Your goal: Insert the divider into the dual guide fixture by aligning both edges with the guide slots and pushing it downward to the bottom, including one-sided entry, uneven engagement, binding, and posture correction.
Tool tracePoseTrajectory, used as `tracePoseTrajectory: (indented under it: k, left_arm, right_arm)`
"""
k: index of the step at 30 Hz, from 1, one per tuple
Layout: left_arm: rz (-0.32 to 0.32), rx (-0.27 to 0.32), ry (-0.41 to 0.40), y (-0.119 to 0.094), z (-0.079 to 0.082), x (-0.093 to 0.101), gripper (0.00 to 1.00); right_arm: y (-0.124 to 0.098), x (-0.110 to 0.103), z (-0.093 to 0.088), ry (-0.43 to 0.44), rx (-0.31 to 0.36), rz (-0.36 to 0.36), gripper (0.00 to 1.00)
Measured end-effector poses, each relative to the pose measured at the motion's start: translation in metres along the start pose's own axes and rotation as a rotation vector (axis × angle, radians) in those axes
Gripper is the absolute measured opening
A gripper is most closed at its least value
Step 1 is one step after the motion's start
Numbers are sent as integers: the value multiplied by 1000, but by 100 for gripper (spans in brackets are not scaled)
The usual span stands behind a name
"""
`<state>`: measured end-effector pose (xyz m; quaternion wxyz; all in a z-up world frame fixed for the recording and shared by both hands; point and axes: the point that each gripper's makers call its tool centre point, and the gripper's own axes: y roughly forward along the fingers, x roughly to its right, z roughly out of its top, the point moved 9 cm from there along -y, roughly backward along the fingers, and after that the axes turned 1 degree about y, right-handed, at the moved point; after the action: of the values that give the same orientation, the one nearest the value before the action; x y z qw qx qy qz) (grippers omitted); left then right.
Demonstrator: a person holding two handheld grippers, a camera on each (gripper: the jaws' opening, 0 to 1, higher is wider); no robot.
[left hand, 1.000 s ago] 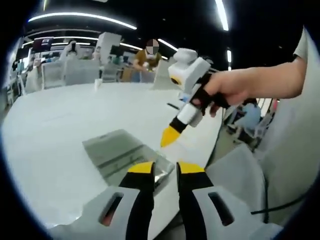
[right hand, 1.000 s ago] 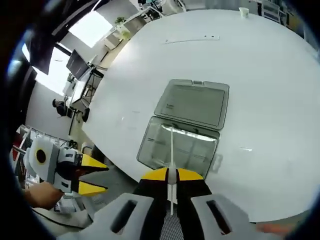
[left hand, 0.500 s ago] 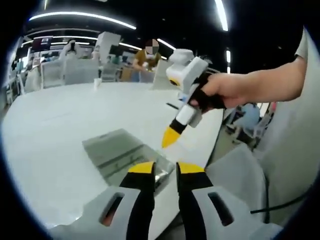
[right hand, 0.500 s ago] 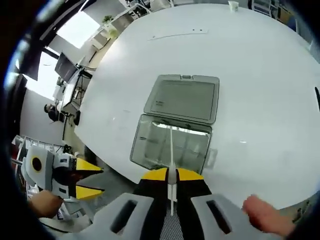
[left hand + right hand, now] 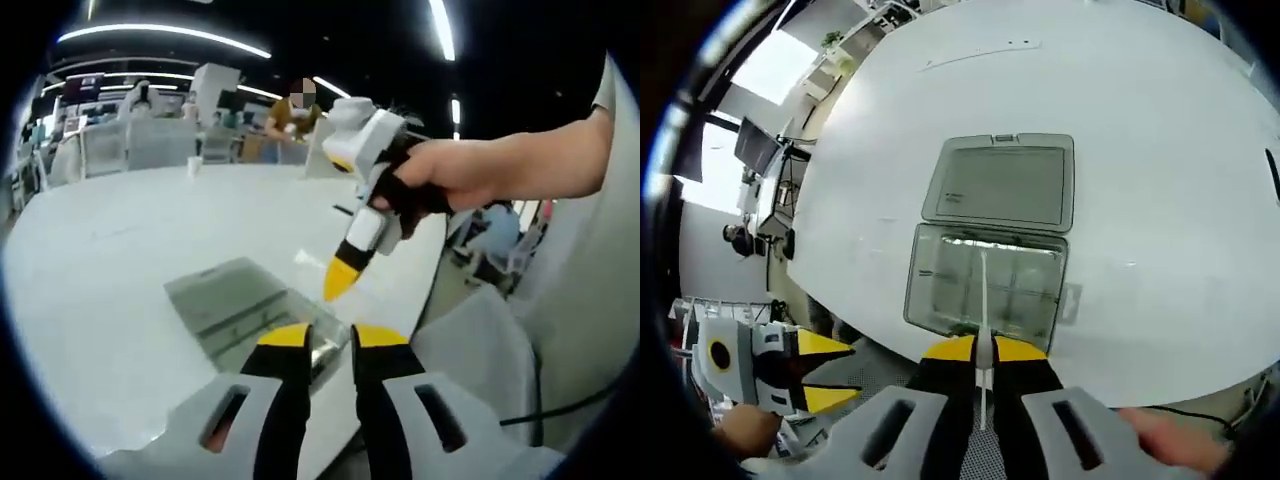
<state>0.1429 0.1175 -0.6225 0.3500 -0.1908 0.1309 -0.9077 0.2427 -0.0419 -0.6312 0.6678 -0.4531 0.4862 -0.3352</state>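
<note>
Divider (image 5: 983, 320), thin white strip, sits lower centre of right gripper view, pinched edge-on by right gripper (image 5: 983, 350), above open clear box (image 5: 985, 290) w/ lid flat on white table (image 5: 1160, 150). Left gripper (image 5: 319, 335) jaws slightly apart, holding nothing, lower centre of left gripper view.

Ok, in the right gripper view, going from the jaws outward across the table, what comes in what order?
Right gripper clamping the divider → open clear box → its lid lying flat → bare table.
</note>
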Motion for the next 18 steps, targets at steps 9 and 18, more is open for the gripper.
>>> tracePoseTrajectory:
  k: [9, 18]
  left_arm:
    - [22, -13, 6, -3, -3, -1, 12]
    - [34, -14, 4, -4, -5, -2, 11]
  right_arm:
    - [4, -5, 6, 16, -27, -17, 0]
    - [8, -3, 6, 36, -47, -25, 0]
